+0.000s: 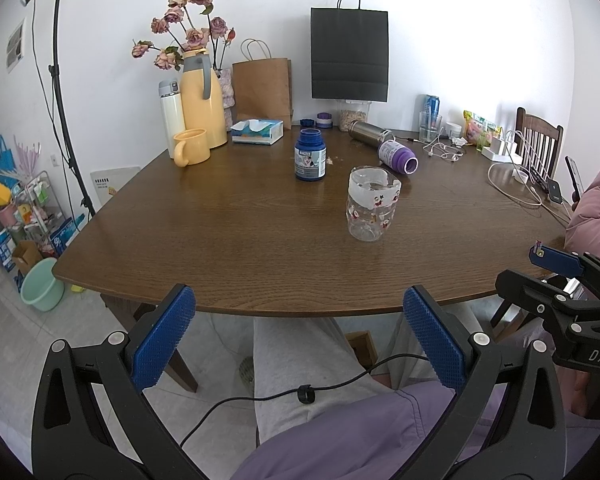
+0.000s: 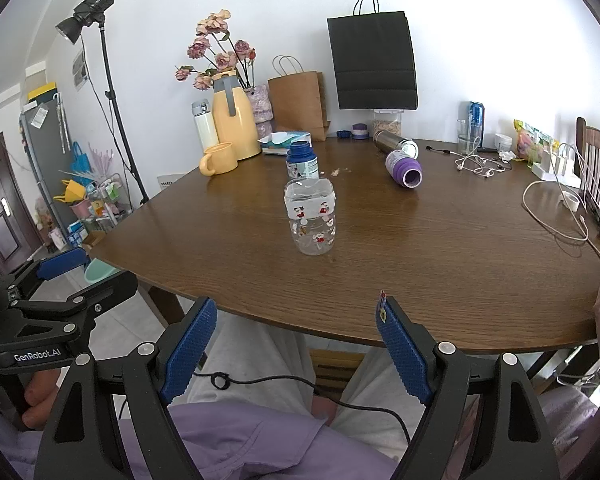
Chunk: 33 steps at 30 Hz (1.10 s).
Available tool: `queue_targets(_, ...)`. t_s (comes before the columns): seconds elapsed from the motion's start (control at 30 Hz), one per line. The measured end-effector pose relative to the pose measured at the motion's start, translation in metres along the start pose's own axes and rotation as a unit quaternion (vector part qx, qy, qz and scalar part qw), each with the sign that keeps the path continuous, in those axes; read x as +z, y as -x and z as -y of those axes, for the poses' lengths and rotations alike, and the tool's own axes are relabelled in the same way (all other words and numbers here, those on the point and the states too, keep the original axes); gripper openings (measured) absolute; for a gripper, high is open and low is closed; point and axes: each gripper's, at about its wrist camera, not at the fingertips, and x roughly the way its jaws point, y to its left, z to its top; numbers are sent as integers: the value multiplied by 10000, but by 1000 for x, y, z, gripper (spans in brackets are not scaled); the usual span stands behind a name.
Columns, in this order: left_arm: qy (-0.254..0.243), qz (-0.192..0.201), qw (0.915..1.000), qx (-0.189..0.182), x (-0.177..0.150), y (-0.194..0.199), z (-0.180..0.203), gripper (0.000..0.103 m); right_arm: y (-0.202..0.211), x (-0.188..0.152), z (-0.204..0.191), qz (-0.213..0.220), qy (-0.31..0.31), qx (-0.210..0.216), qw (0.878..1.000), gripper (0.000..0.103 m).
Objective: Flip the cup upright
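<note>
A clear plastic cup [image 1: 371,204] with small red cartoon prints and a white band near its top stands on the brown wooden table [image 1: 220,240]; it also shows in the right wrist view [image 2: 311,218]. Its top looks open. My left gripper [image 1: 300,336] is open and empty, held off the table's near edge, well short of the cup. My right gripper [image 2: 296,344] is open and empty, also off the near edge, facing the cup. The right gripper shows in the left wrist view [image 1: 560,280] at the right.
A blue pill bottle [image 1: 310,155] stands behind the cup. A purple-and-steel flask [image 1: 384,146] lies on its side. A yellow mug [image 1: 191,146], yellow thermos, tissue box [image 1: 257,131], paper bags, cables [image 1: 516,184] and a chair [image 1: 540,140] surround the far table.
</note>
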Motion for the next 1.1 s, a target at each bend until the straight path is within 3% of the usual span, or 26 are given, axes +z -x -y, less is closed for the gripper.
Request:
queue_targets(0.83, 14, -32, 10000, -1, 1, -1, 0, 103, -3, 2, -1, 1, 8, -29, 10000, 86)
queue_targets(1.1, -265, 215, 9992, 212, 34, -45, 1, 103, -60, 56, 5, 164, 23, -49, 9999, 86)
